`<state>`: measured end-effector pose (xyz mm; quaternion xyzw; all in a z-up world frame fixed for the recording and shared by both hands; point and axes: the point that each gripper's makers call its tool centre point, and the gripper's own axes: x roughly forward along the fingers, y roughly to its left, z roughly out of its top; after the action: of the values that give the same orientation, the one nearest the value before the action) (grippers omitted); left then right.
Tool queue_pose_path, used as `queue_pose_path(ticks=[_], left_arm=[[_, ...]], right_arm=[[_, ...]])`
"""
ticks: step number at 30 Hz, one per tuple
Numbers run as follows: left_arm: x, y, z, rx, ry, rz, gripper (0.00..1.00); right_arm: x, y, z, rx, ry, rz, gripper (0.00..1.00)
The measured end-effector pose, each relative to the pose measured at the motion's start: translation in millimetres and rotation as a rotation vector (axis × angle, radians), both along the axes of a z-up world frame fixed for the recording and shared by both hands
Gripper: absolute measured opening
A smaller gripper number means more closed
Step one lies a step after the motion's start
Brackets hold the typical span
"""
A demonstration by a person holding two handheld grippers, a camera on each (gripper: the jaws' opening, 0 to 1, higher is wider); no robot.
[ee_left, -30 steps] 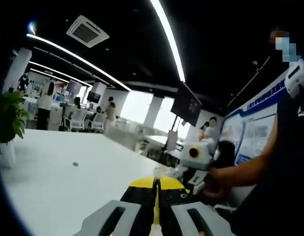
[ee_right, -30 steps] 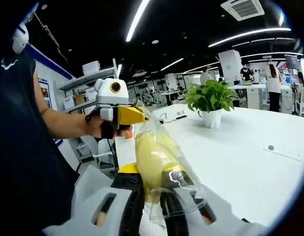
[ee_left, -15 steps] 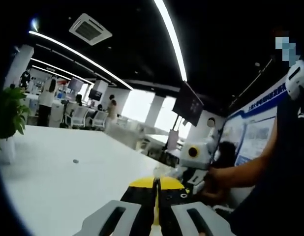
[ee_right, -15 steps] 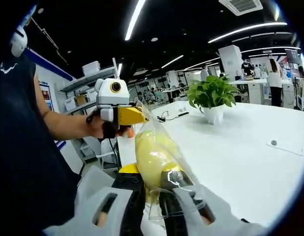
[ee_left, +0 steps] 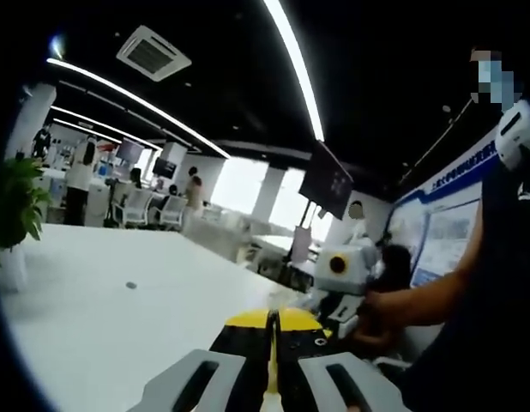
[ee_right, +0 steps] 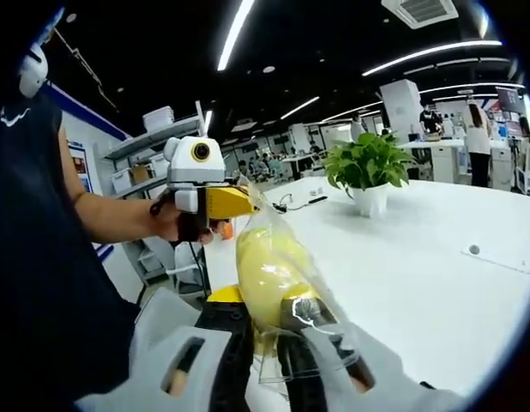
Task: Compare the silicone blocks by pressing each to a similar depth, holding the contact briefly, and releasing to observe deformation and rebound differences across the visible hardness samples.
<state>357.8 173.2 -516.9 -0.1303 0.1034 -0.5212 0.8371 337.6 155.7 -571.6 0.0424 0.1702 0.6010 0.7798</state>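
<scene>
Yellow silicone block in a clear crinkly plastic bag point(ee_right: 274, 275): practically no change over the last sec. It sits at the same spot betw both grippers, same tilt; only the room behind drifts a little, i.e. the cameras wobble w/ the hands. Meaning for the task, as I judge it: no press started, no sample bare on a surface yet, so compare/hold/release steps are all still ahead; the bag prob. has to come off or be opened first.

Long axis of the bagged block: runs from the right gripper point(ee_right: 265, 343) forward and up-left toward the left gripper point(ee_right: 239, 202). Fat yellow end low, just in front of the right jaws; thin bag end stretches to a point at the left gripper's yellow tip. So it points away from the right gripper, roughly along its jaw line, tilted a bit left.

Right gripper: jaws pinched on the bag's near end, plastic bunched over the right jaw. Left gripper, held by a person's hand point(ee_right: 183, 225), appears clamped on the bag's far corner; in the left gripper view its own jaws point(ee_left: 272, 378) stand closed together, a thin yellow strip betw them, bag itself hard to make out there.

Outward: white table point(ee_right: 436, 283) to the right of the right gripper, green potted plant point(ee_right: 366, 172) on it further off. Person's dark sleeve left of the jaws.
</scene>
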Motion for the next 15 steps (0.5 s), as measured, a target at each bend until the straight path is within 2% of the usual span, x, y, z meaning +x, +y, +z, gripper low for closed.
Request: queue_pose_path(ticks=[6,8,12,14,15], left_arm=[[-2.6,-0.3,-2.1,0.009,0.013,0.004,0.00],[-2.3,-0.1,-3.3,0.007,0.042,0.001,0.00],[-0.9,-2.1,-1.7,0.028,-0.001,0.008,0.00],[-0.2,-2.1,2.3,0.018,-0.001,0.015,0.00],[0.9,-1.9,4.2,0.007,0.011,0.020,0.00]], right_arm=[[-2.5,-1.7,-2.4,-0.007,0.001,0.001,0.05],[-3.0,-1.9,-3.4,-0.014,-0.004,0.006,0.05],[-0.2,-2.8,-2.7,-0.005,-0.002,0.001,0.05],[2.0,-3.1,-0.1,0.004,-0.018,-0.002,0.05],[3.5,-3.3,2.1,0.012,-0.006,-0.008,0.06]])
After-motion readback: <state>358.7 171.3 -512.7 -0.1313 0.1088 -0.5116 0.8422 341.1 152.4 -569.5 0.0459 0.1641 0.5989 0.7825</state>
